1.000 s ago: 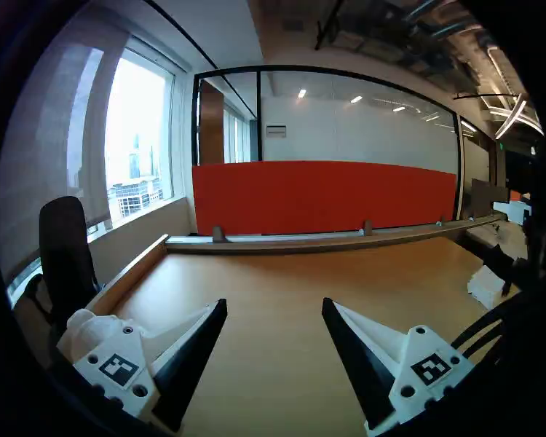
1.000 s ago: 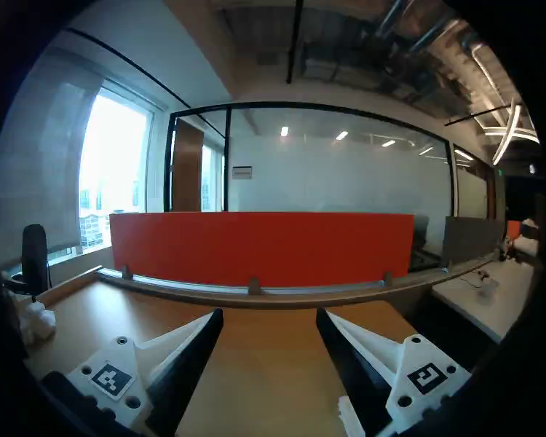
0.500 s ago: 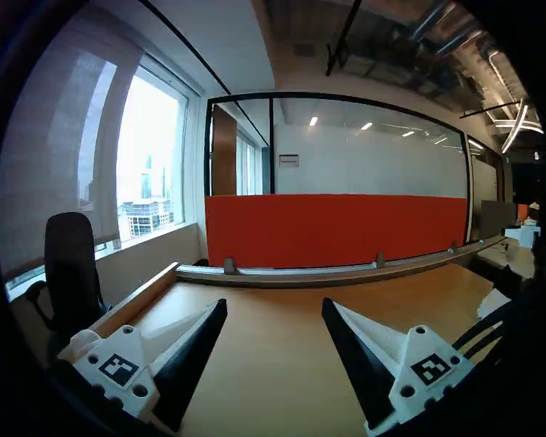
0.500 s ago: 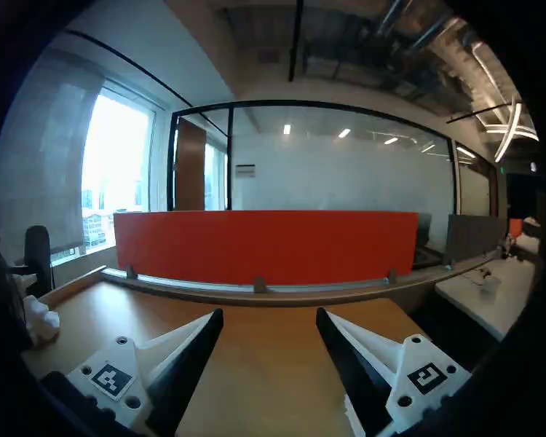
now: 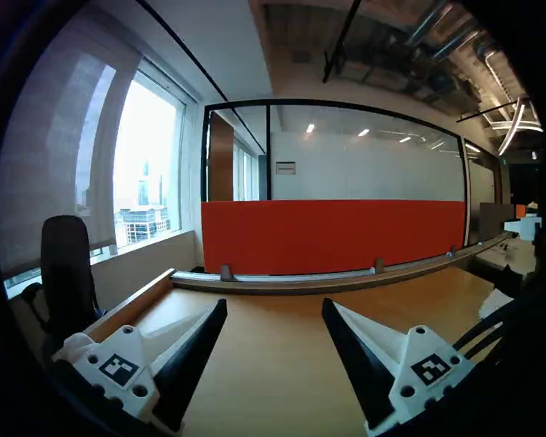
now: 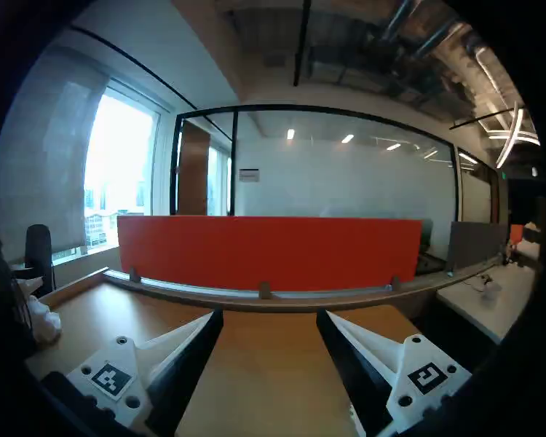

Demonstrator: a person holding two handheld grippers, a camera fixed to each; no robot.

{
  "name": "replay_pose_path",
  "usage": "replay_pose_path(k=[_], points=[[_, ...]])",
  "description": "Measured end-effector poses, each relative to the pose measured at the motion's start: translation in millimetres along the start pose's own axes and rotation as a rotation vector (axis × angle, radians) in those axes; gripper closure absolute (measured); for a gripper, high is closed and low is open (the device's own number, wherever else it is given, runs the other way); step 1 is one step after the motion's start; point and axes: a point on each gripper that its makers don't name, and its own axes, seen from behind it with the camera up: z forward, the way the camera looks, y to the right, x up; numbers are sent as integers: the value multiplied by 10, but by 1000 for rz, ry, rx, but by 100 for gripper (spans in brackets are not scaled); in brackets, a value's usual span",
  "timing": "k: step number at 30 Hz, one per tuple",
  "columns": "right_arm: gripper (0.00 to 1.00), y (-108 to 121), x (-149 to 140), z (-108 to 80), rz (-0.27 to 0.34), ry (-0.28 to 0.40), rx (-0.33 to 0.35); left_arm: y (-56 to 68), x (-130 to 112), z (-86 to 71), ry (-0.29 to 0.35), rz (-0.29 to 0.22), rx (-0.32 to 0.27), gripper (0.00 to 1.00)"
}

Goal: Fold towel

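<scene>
In the left gripper view my left gripper (image 5: 274, 324) is open above a bare wooden desk (image 5: 273, 364), nothing between its fingers. In the right gripper view my right gripper (image 6: 269, 331) is open too, over the same desk (image 6: 273, 379). A white crumpled lump (image 6: 44, 324), possibly the towel, sits at the far left edge of the right gripper view. A white patch (image 5: 495, 302) lies at the right edge of the left gripper view; I cannot tell what it is.
An orange divider panel (image 5: 331, 233) on a rail closes the desk's far side. A black chair (image 5: 65, 269) stands left by the window. More desks (image 6: 484, 298) lie to the right. A glass wall stands behind the divider.
Both views have tilted upward a little: the divider sits lower in the left gripper view and less desk shows. Both grippers stayed open.
</scene>
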Motion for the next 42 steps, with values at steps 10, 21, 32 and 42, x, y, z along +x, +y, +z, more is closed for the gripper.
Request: replay_pose_path(k=[10,21,32,42], points=[[1,-108,-96,-29,27,11,-4,78,-265,42,24,43,-18,3],[1,-199,-284,-112,23,5,-1,39,-606,48,56,64,4,3],[1,-214,-383,-166,21,13,-7,71,-915,58,75,34,12,3],[1,-190,-534,-210,20,15,-7,129,-1126,52,91,24,5,3]])
